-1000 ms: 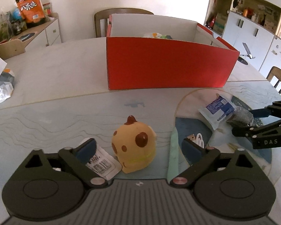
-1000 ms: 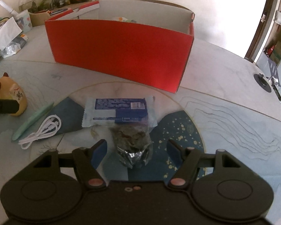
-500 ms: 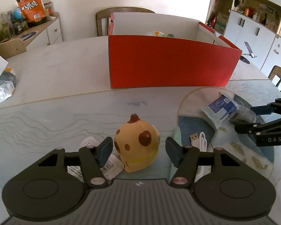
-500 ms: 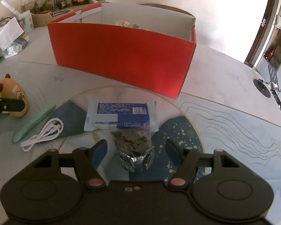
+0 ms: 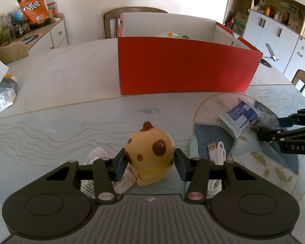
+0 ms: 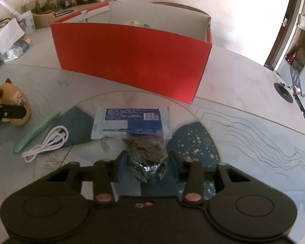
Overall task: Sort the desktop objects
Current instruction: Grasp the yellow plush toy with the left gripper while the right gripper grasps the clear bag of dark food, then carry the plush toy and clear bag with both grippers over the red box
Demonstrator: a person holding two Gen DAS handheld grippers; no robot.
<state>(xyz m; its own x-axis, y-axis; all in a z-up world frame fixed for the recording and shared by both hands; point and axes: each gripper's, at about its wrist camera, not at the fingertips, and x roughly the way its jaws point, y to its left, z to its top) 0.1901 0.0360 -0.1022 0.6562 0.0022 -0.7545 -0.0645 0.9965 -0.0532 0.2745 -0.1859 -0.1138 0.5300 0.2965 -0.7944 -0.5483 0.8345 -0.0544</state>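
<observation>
A yellow, brown-spotted squishy animal toy [image 5: 151, 156] is sitting on the patterned glass tabletop [image 5: 71, 126] in front of the red cardboard box [image 5: 183, 65], where the left gripper [image 5: 150, 163], jaws just closing, is pressing both pads against its sides. To the toy's right, the right gripper [image 6: 145, 162] is likewise closing on a clear crinkled packet of dried greens [image 6: 145, 152], beside a blue-and-white snack wrapper [image 6: 130, 122] and a white USB cable [image 6: 46, 142].
</observation>
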